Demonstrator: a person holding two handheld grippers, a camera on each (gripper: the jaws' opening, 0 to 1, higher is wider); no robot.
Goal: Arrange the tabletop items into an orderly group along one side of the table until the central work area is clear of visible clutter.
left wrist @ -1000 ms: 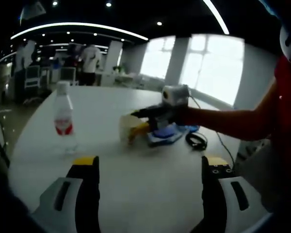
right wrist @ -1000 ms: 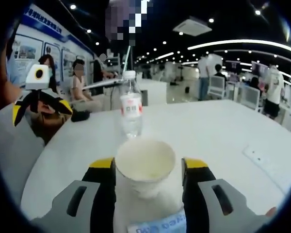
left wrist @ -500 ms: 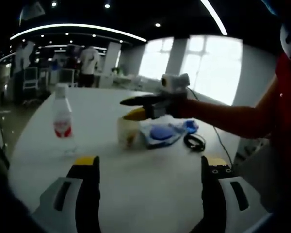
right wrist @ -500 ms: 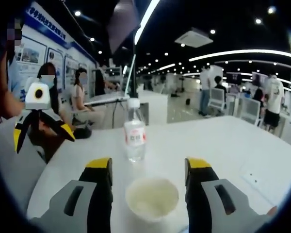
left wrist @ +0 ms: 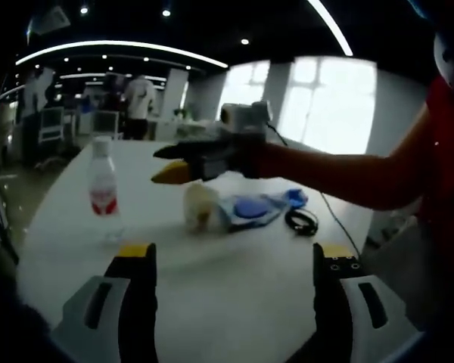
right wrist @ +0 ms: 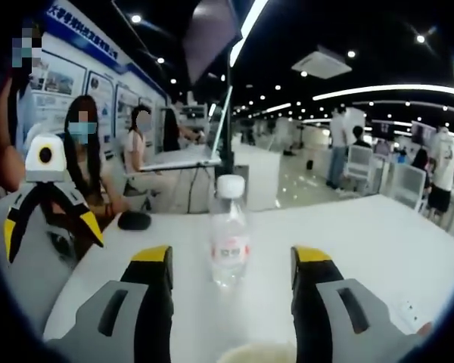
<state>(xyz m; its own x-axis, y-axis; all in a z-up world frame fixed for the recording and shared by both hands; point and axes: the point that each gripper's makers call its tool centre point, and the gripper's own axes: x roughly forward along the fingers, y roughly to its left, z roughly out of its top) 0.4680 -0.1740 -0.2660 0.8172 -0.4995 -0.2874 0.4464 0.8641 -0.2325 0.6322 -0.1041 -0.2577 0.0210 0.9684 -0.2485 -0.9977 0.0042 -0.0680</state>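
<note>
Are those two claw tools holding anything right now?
No. The left gripper and the right gripper are both open and empty; the paper cup stands free.

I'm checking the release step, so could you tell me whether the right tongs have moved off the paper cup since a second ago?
Yes. In the left gripper view the right tongs now sit above the paper cup, raised and shifted toward the water bottle, while the cup stands free on the table.

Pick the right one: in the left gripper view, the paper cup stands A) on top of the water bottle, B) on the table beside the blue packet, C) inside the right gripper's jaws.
B: the paper cup stands on the table beside the blue packet, with the right gripper above it and open.
</note>
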